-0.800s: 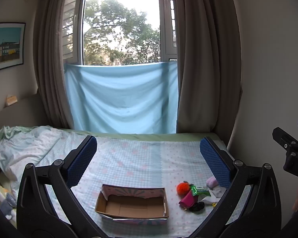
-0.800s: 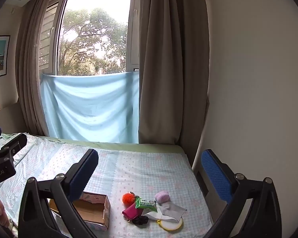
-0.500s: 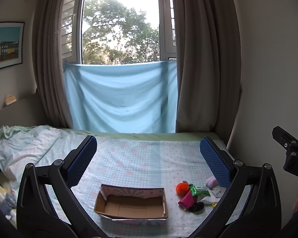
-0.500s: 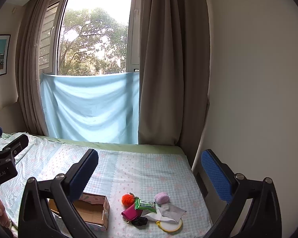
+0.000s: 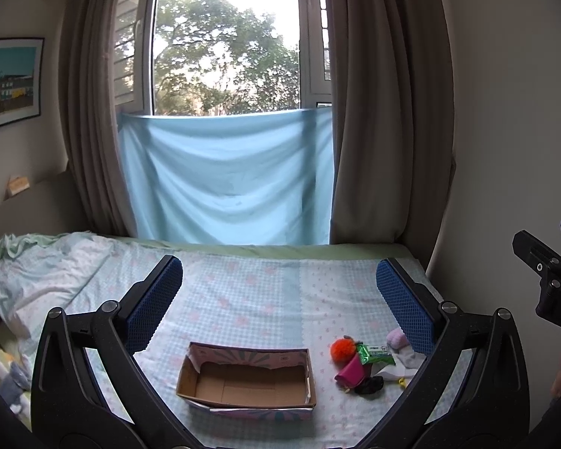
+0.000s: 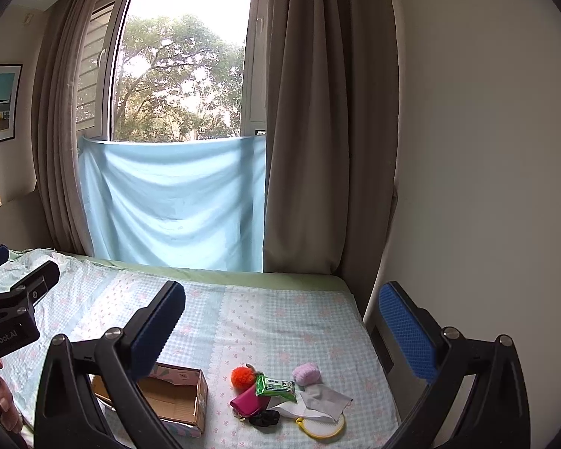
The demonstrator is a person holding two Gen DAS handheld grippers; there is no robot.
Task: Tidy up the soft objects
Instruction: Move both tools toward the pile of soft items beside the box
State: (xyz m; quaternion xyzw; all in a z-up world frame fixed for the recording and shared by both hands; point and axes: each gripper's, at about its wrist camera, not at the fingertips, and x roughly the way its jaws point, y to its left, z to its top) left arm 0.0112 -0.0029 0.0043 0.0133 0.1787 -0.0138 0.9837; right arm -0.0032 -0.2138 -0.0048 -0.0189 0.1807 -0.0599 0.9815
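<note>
An open, empty cardboard box (image 5: 247, 380) (image 6: 175, 400) lies on the bed. To its right is a small pile: an orange pompom (image 5: 342, 349) (image 6: 242, 376), a green wipes packet (image 5: 374, 354) (image 6: 275, 387), a magenta pouch (image 5: 350, 371) (image 6: 249, 401), a pink puff (image 5: 397, 337) (image 6: 306, 373), a black hair tie (image 6: 264, 418), a grey cloth (image 6: 323, 400) and a yellow round item (image 6: 323, 427). My left gripper (image 5: 279, 301) is open, high above the box. My right gripper (image 6: 282, 321) is open, high above the pile. Both are empty.
The bed (image 5: 265, 299) has a pale checked sheet, with a rumpled duvet (image 5: 37, 273) at the left. A wall (image 6: 486, 187) runs along the bed's right side. Curtains (image 5: 385, 112) and a blue cloth (image 5: 224, 179) hang at the window behind.
Both views have shifted slightly; the box and pile sit a little higher in frame. Both grippers stay open and nothing on the bed has moved.
</note>
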